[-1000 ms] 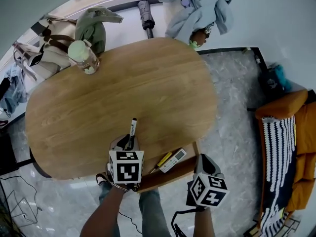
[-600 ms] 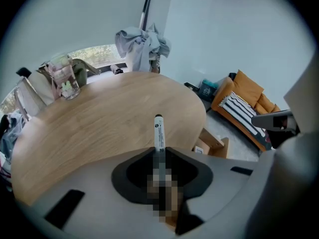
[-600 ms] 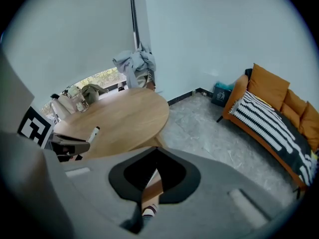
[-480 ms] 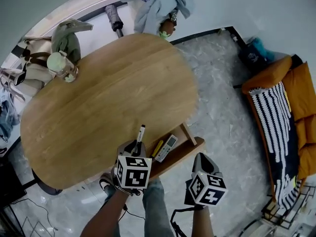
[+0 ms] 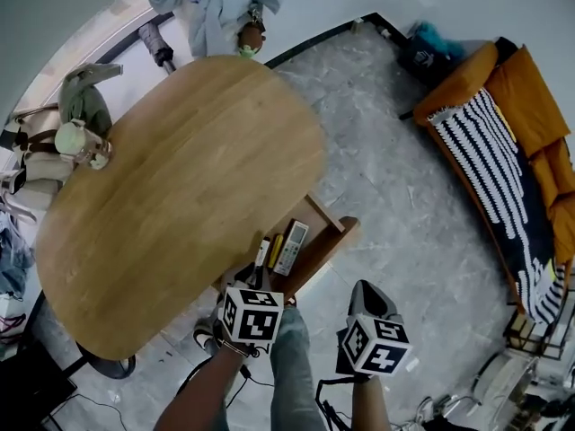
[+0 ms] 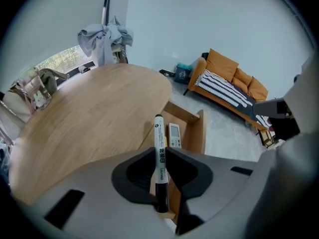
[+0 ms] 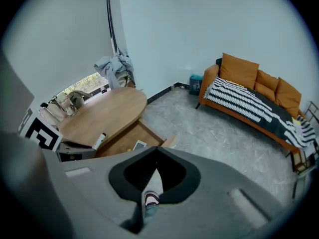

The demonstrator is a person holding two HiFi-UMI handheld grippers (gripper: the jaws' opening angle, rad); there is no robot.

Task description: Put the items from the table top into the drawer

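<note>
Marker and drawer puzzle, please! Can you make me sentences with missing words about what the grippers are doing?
1. The left gripper is shut on a ____.
2. The white remote lies inside the open ____.
3. The green-lidded bottle stands on the wooden ____.
4. The right gripper is shut and holds ____.

Missing words: marker; drawer; table; nothing.

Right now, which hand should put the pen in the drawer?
The left. The left gripper is shut on the marker, and its tip is already over the open drawer. The right gripper is shut with nothing in it and sits off to the side, above the floor.
</note>
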